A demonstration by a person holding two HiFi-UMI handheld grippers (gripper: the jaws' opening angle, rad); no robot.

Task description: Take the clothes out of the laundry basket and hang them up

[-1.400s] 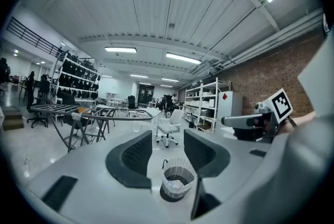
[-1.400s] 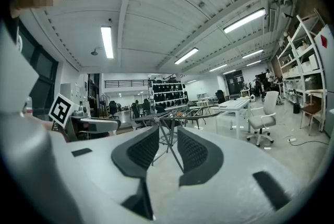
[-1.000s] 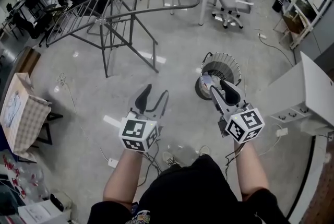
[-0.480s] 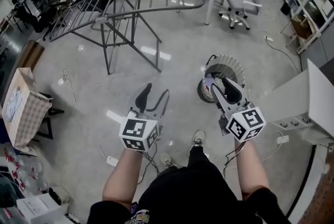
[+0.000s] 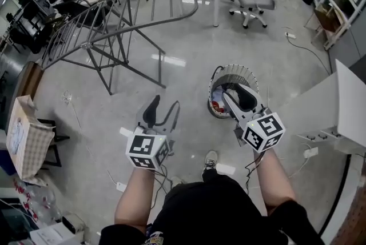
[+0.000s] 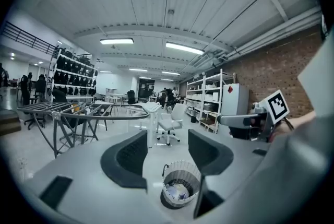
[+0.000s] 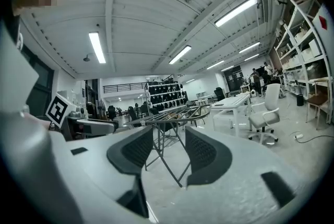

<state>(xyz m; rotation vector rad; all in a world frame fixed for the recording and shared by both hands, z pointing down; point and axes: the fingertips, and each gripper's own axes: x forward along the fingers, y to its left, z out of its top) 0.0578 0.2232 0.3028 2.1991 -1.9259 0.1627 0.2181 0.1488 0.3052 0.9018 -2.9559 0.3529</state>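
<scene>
The rack had shifted toward the upper left of the head view, and the basket had drawn nearer to both grippers. This indicated an approach on foot; in my judgement, no garment had yet been taken.

The left gripper stood with jaws apart and empty, pointing at the basket beyond them. The right gripper also stood apart and empty; its jaws had just been opening, with only the distant rack between them.

The clothes lay inside the basket on the floor, well apart from the rack.

In the head view the right gripper covered part of the basket's opening. Garment count and type could not be determined.
</scene>
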